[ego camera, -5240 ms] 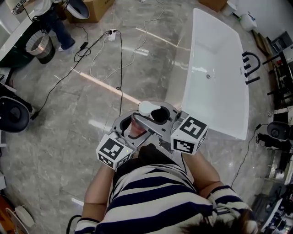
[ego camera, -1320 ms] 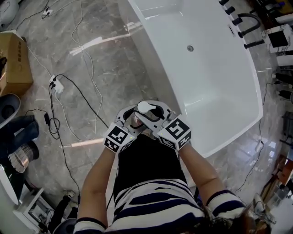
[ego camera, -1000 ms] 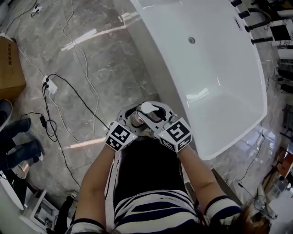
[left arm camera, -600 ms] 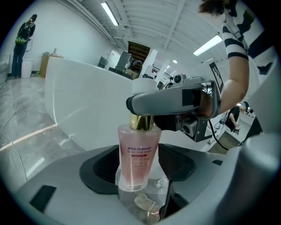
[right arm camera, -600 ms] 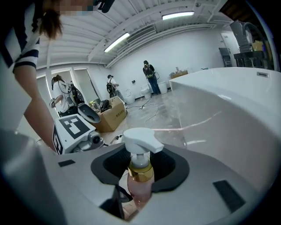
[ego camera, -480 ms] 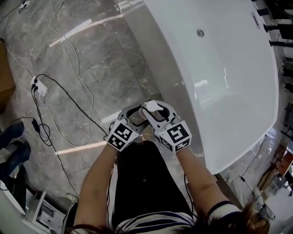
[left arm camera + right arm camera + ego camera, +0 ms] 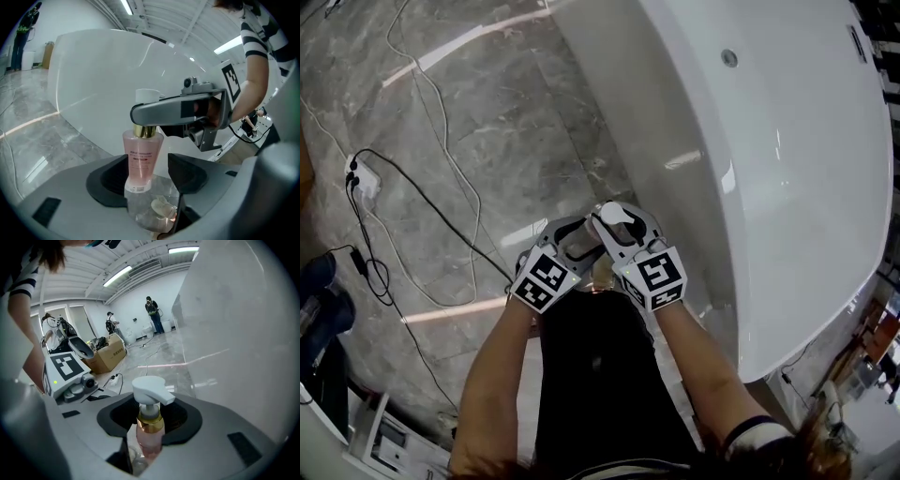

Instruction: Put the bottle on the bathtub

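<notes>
The left hand-held gripper and right hand-held gripper have sunk beside the bathtub. The right clamps the bottle at its neck. The left's jaws, just closing, press its base.

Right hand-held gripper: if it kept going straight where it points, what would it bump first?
Past the bottle in its jaws, probably the grey floor, just beside the bathtub wall; depth is unclear.

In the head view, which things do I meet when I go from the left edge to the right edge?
From the left: power strip → left gripper → right gripper → bathtub. The bottle overlaps both grippers, so I leave it out; the left jaws have just been closing with it between them.
</notes>
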